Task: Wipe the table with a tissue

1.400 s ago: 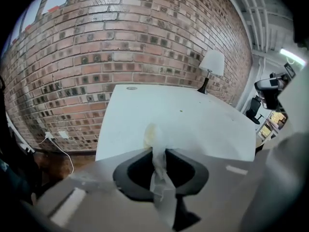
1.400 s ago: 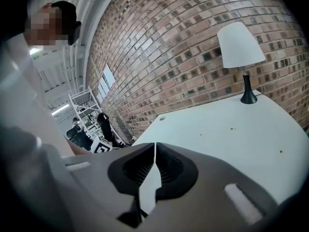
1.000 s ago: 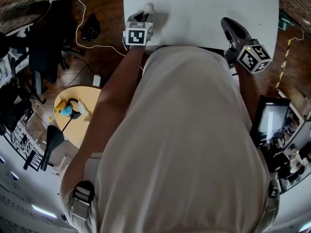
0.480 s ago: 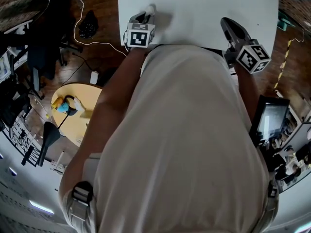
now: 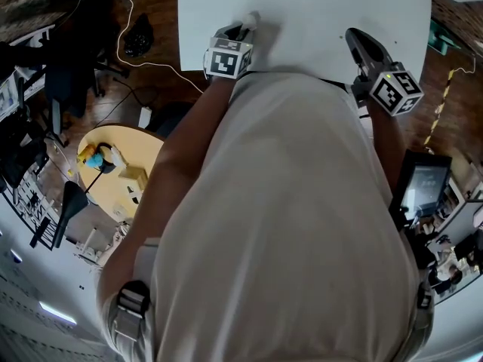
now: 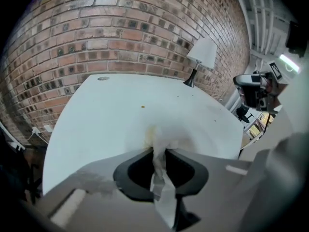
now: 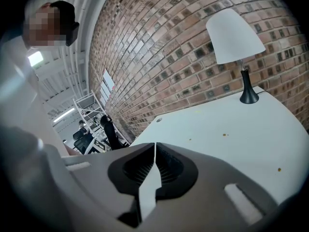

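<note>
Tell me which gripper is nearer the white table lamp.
Right. The right gripper, jaws together, has the lamp close ahead on the table. The left gripper, clamped on the tissue, sits at the table's other side, the lamp farther off.

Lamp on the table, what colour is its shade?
White shade, black stand; clearest in right gripper view.

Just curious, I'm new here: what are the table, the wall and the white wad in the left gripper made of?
Table: smooth matte white, probably laminate or painted board; no grain shows. Wall: bare red-brown brick with pale mortar lines. Wad: thin soft tissue paper, crumpled and creased where the left gripper pinches it.
</note>
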Available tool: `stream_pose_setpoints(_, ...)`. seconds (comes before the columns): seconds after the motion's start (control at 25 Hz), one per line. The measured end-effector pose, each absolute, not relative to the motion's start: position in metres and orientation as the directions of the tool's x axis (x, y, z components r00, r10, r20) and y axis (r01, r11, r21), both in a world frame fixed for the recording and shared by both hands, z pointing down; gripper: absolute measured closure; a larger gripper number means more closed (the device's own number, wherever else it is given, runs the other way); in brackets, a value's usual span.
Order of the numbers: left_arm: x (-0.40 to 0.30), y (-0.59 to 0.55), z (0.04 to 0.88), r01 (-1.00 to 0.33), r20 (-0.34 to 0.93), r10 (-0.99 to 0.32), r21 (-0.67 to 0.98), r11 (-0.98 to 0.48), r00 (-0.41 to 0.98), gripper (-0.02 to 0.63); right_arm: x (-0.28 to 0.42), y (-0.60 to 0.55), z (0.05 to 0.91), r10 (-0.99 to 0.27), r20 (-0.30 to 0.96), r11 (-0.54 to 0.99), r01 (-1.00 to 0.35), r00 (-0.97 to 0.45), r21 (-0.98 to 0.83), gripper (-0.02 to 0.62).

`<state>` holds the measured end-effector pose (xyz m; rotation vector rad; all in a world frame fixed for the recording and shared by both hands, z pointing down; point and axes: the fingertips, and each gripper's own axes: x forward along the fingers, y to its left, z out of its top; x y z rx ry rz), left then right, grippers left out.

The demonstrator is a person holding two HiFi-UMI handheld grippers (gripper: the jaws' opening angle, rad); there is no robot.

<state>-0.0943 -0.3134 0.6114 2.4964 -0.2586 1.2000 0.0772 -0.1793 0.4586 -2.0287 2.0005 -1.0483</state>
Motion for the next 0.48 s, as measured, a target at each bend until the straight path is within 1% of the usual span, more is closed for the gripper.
stream_pose_setpoints(0.16, -0.095, -0.302, 0.599, -0.304, 0.736, -0.016, 0.259, -0.917, 0.676, 0.548, 0.082, -0.177, 0.461, -0.914, 0.391, -0.122, -0.839, -0.114, -0.53, 0.58)
stream_pose_setpoints(0.24, -0.104, -0.308, 0.591, -0.334, 0.728, -0.049, 0.253, -0.908, 0.684, 0.548, 0.081, -0.177, 0.462, -0.915, 0.386, -0.115, -0.837, -0.121, -0.536, 0.58)
stream_pose_setpoints(0.48, -0.151, -0.361, 0.586, -0.561, 0.721, -0.232, 0.255, -0.788, 0.653, 0.545, 0.08, -0.18, 0.463, -0.918, 0.365, -0.079, -0.834, -0.152, -0.546, 0.58)
